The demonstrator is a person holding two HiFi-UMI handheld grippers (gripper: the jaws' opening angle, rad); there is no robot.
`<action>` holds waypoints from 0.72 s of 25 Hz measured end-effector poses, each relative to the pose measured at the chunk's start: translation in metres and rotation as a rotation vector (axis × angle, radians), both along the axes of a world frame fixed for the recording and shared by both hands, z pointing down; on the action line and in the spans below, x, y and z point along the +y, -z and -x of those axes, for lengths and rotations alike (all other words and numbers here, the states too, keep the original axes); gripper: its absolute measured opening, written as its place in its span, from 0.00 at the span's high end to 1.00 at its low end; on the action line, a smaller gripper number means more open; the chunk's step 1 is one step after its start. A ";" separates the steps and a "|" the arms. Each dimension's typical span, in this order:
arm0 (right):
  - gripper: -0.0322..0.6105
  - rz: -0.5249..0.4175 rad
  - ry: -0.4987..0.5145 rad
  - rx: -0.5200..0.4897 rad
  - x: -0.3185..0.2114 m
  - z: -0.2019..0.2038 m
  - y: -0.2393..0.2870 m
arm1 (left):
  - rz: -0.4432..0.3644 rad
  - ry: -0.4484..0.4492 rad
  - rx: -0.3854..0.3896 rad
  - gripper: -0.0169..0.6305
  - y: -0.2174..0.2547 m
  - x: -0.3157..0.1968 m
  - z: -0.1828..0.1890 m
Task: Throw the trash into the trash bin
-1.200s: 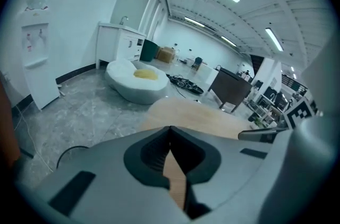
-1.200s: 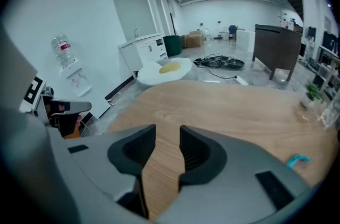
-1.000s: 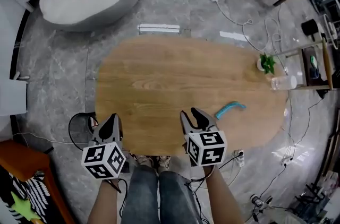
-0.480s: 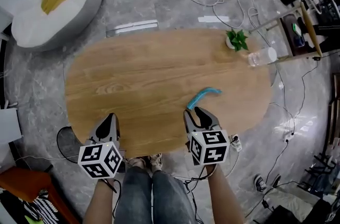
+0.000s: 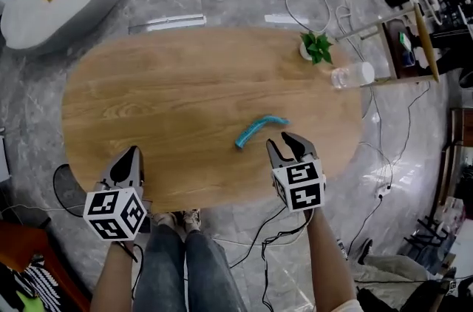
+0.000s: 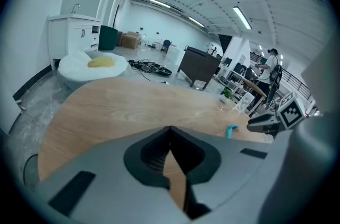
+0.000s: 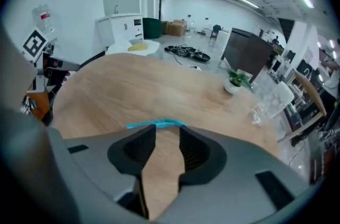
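Right gripper: jaws apart and empty, tips just short of the blue trash strip, which lies flat on the wooden table. Left gripper: jaws together, idle at the near edge. Recommended: advance low, straddle the strip squarely, then close.

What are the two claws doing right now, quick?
Left claw: closed, empty.
Right claw: open, empty, with the blue strip just ahead of it.
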State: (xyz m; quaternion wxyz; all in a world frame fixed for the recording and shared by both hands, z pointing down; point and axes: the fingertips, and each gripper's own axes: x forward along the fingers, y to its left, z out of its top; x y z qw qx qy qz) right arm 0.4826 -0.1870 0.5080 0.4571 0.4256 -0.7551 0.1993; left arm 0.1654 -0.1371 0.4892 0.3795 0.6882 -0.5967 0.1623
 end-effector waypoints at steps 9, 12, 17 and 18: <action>0.73 0.085 0.329 0.249 -0.029 -0.025 -0.023 | 0.017 0.049 -0.018 0.99 -0.010 0.009 0.014; 0.72 0.143 0.464 0.325 -0.026 -0.025 -0.038 | 0.019 0.080 -0.024 0.99 -0.015 0.014 0.024; 0.73 0.183 0.559 0.373 -0.026 -0.024 -0.051 | 0.031 0.115 -0.033 0.99 -0.021 0.023 0.035; 0.73 0.192 0.565 0.376 -0.027 -0.024 -0.053 | 0.033 0.120 -0.034 0.99 -0.022 0.024 0.037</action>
